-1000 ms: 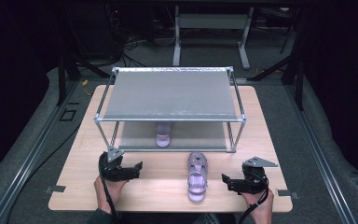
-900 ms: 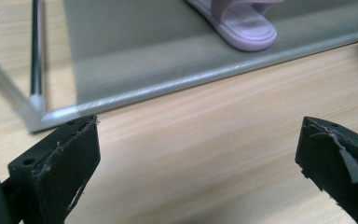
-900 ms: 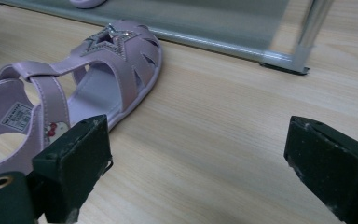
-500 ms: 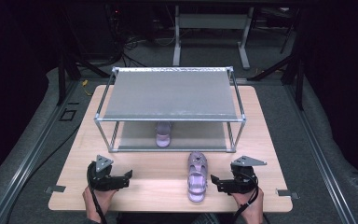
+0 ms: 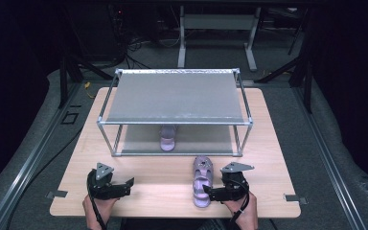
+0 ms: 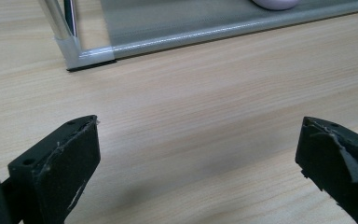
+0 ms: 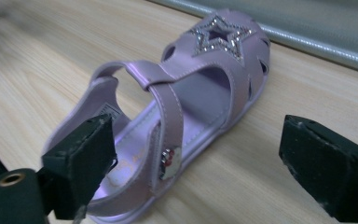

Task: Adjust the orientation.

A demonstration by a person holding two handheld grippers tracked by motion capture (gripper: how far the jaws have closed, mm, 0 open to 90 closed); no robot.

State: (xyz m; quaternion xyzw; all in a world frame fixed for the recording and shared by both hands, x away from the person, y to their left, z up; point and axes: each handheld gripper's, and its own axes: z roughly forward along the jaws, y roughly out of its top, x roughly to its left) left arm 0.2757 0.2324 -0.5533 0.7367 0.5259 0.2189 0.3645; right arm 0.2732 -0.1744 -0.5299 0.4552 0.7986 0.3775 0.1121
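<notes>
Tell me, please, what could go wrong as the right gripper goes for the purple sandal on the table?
The right gripper has been closing around the sandal, but one pad sits over the soft heel end while the other is still apart, so a grip there might twist or slip. The ankle strap could snag on a jaw. The shelf rack stands just beyond the toe, so a push forward may knock it.

A wooden table (image 5: pixel 268 139) carries a metal shelf rack (image 5: pixel 175 122) and a purple sandal (image 5: pixel 202 181).

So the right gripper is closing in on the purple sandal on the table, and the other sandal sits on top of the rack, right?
Not quite: the other sandal sits on the rack's lower shelf, under the top, as the high view shows. The right gripper is indeed at the purple sandal on the table.
</notes>
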